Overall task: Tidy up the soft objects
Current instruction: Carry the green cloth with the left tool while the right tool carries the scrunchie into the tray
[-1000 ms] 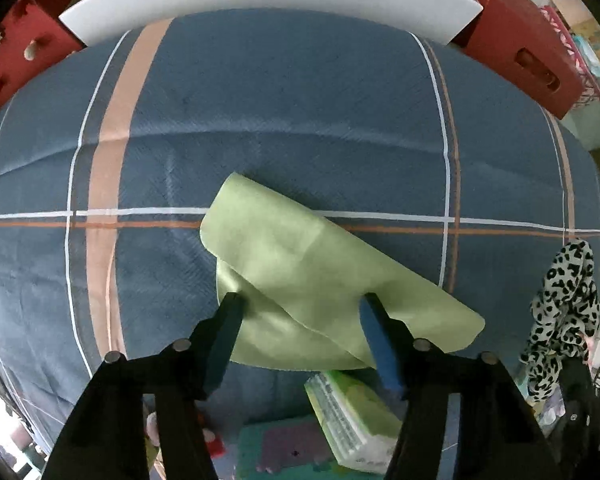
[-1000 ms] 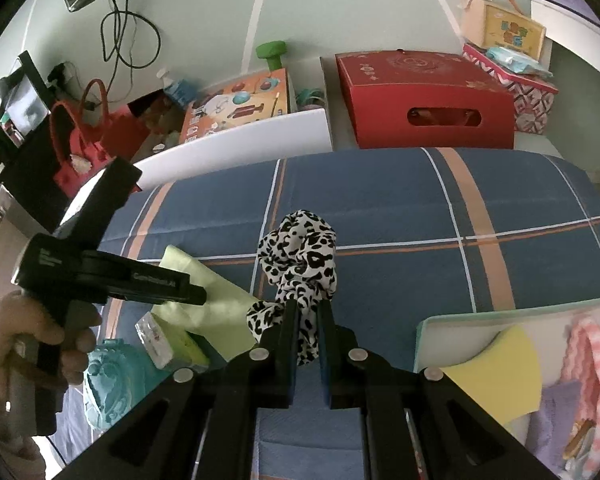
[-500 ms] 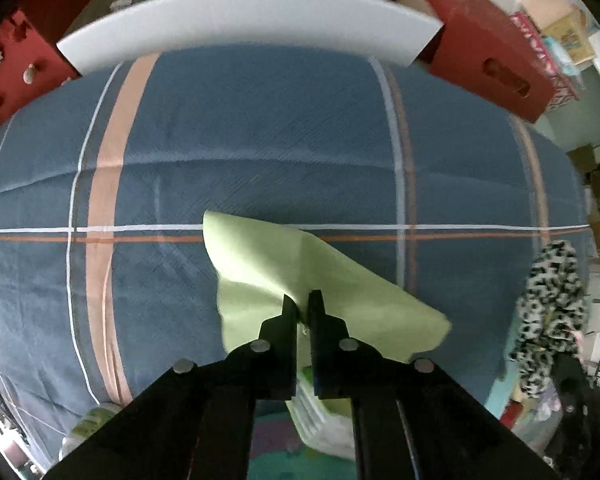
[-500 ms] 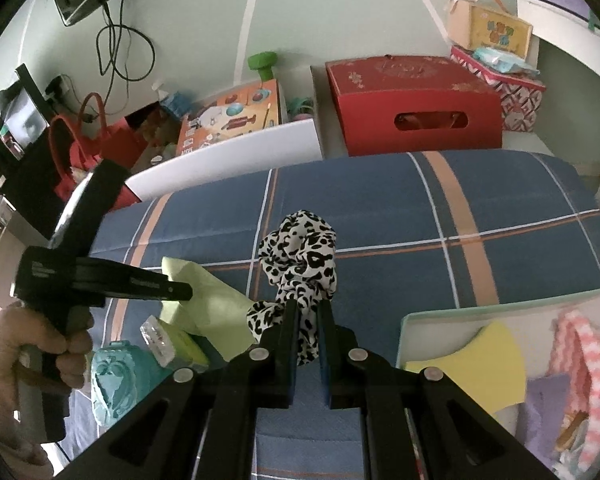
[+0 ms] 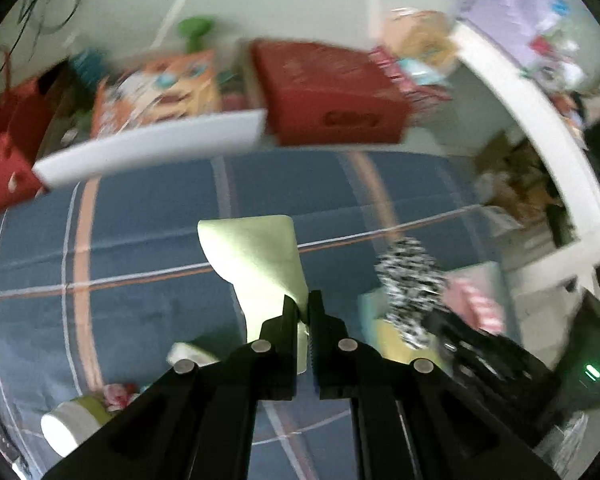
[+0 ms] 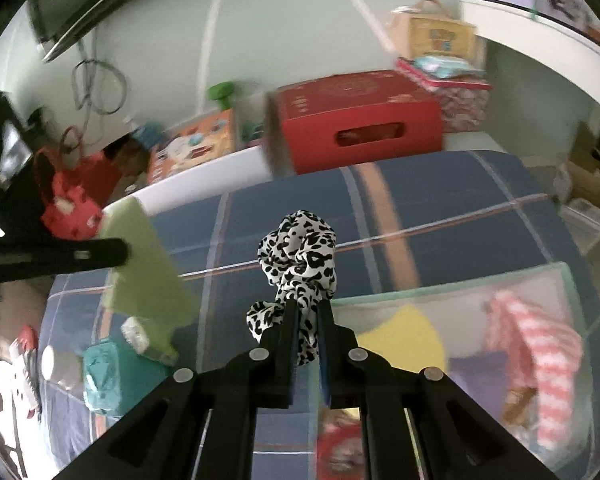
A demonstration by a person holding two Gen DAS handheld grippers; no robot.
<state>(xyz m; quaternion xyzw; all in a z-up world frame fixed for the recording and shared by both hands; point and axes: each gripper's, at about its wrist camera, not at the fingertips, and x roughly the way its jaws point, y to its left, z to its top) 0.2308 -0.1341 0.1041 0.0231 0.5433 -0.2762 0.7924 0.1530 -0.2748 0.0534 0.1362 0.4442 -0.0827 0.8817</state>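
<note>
A: Report legible markings.

B: None can be read. The red cardboard box with a slot handle point(image 6: 358, 120) carries a pattern on its lid, and the orange illustrated box point(image 6: 198, 146) beside it shows coloured pictures; motion blur makes any text on either illegible.

A: Surface and room?

B: The work surface is a blue cloth with orange and white plaid stripes point(image 6: 440, 196). A white foam board point(image 5: 148, 150) stands along its far edge, with the boxes behind it against a pale green wall point(image 6: 260, 40). A cable loop point(image 6: 96, 88) hangs on that wall. A shallow tray with a mint-green rim point(image 6: 452, 284) sits on the cloth at the right (it holds a pink-and-white striped knit piece point(image 6: 540, 360) and a yellow piece point(image 6: 404, 336)).

A: Task items?

B: Item one: a thin, light green square cloth point(image 5: 260, 264). It hangs clear of the blue cloth, with its lower edge pinched in the left gripper point(image 5: 303, 308), whose jaws are closed tight on the fabric. In the right wrist view the same cloth point(image 6: 140, 264) hangs at the left.

Item two: a black-and-white leopard-print fabric scrunchie point(image 6: 300, 252), gathered and ruffled. The right gripper point(image 6: 308, 316) clamps it between narrow jaws, holding it over the near-left corner of the tray.
</note>
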